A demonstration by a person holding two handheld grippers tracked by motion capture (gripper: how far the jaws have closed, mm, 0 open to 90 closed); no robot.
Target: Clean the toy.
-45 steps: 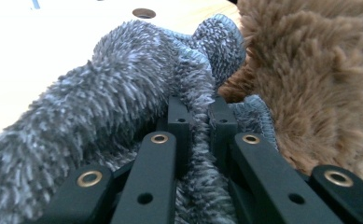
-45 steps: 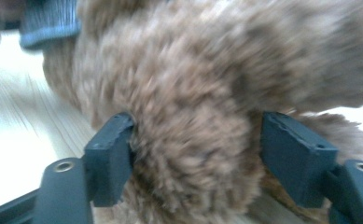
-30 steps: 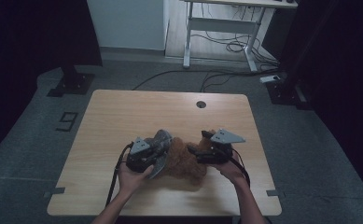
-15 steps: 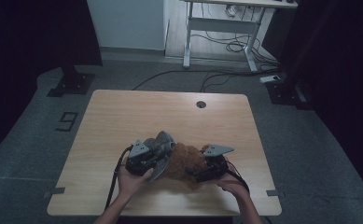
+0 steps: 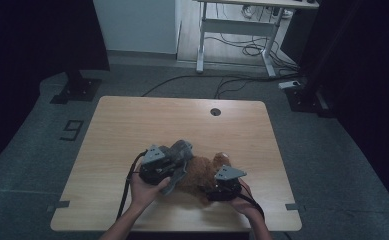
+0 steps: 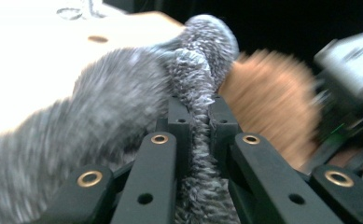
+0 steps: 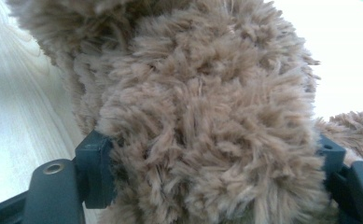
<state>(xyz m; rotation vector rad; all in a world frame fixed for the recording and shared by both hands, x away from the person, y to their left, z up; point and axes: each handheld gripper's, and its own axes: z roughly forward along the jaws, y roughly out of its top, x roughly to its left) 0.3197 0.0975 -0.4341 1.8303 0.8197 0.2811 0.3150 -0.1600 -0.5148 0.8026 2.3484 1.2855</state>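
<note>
A brown plush toy (image 5: 200,171) lies on the wooden table (image 5: 132,125) near its front edge. A grey fluffy cloth (image 5: 181,149) hangs over the toy's left side. My left gripper (image 5: 178,166) is shut on a fold of this grey cloth (image 6: 195,84), which runs up between its closed pads (image 6: 179,122). My right gripper (image 5: 208,189) sits low at the toy's right front. Its jaws have just been closing, and the brown plush (image 7: 207,116) bulges between its wide-set pads (image 7: 94,168), which press into the fur on both sides.
A round cable hole (image 5: 215,111) sits near the table's far edge. Behind the table a white desk frame (image 5: 237,30) stands over loose cables (image 5: 247,47) on the floor. Dark stands (image 5: 77,85) flank the table on both sides.
My right gripper has come down from above the toy to its lower right side and taken the fur between its jaws. My left gripper has risen slightly with the grey cloth.
</note>
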